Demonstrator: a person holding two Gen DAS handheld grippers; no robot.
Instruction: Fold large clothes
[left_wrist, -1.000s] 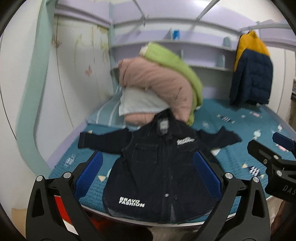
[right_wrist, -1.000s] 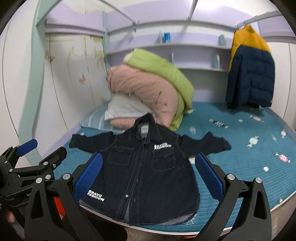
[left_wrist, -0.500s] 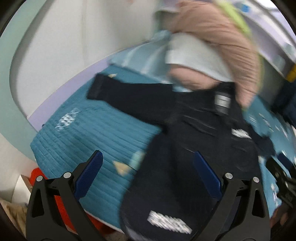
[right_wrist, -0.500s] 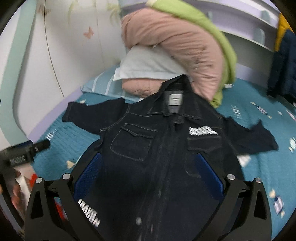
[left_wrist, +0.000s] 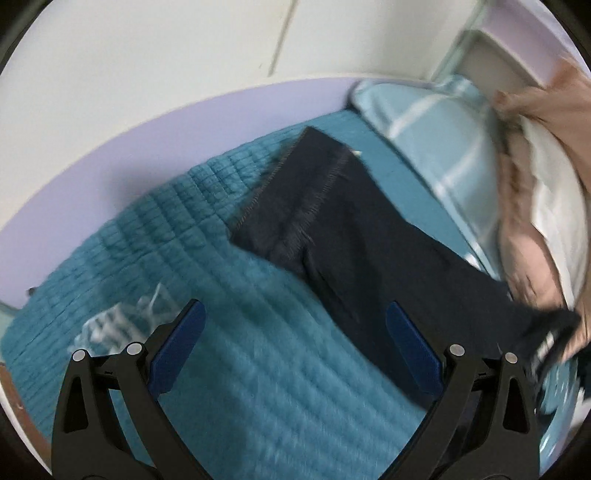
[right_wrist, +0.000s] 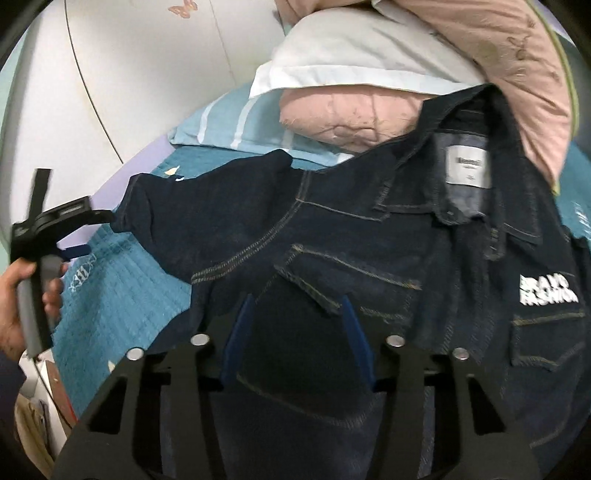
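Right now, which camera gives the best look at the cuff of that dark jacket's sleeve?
The left wrist view. There the sleeve cuff lies flat on the teal bedspread, stitching and edge in full view, ahead of the open left tongs. The right wrist view shows that cuff only far off and partly hidden behind the left tongs.

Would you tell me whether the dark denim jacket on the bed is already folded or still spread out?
Spread out. The jacket lies front up, collar open, and its sleeve stretches flat across the teal quilt.

The jacket (right_wrist: 369, 251) is dark blue with white letters; the bedcover (left_wrist: 229, 369) is teal; the pillow (left_wrist: 443, 136) has light blue stripes.
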